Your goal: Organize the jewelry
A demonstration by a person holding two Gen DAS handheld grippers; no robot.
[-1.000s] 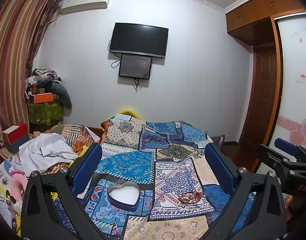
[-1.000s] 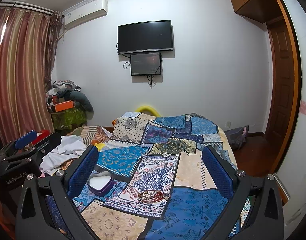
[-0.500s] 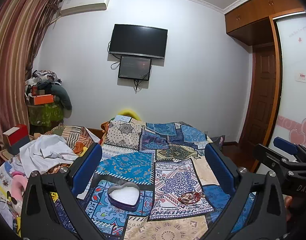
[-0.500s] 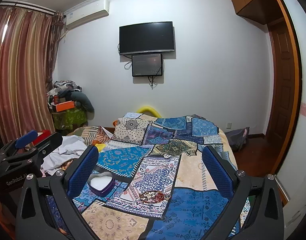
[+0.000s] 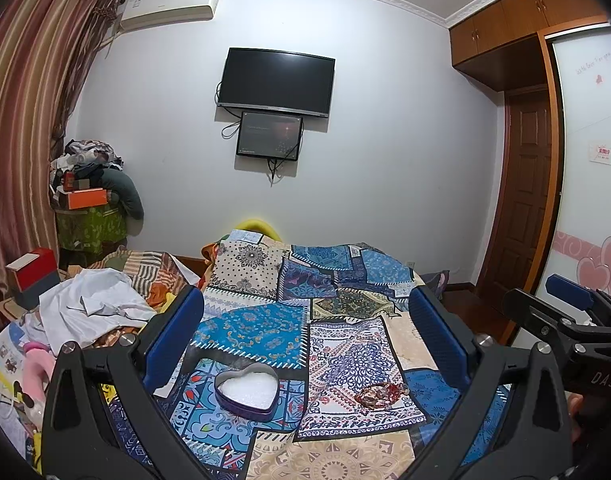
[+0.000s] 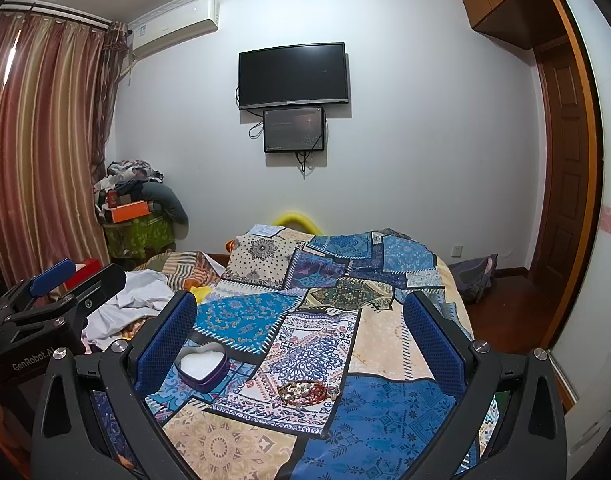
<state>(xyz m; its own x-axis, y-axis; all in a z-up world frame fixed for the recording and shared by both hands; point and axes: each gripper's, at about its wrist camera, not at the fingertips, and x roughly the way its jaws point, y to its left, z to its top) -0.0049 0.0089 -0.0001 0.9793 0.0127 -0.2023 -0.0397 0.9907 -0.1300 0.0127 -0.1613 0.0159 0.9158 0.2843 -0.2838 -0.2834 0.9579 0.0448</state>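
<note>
Barely any change over the last second: both grippers hung over the bed, nothing picked up yet.

Compared with the earlier views the cameras only drifted slightly; the heart-shaped tin (image 5: 245,389) and the jewelry (image 5: 379,390) sat exactly where they were, so I'd judge the task hadn't really started. Left gripper (image 5: 305,336) had its jaws spread wide and held nothing; right gripper (image 6: 299,338) was the same, wide apart and empty. The jewelry was a small tangled heap of reddish and gold beads or chain, lying loose on the patchwork bedspread (image 5: 261,328), near the tin on its right side and not touching it. The tin was lidless, dark purple wall, white padding inside, no jewelry in it.
</note>
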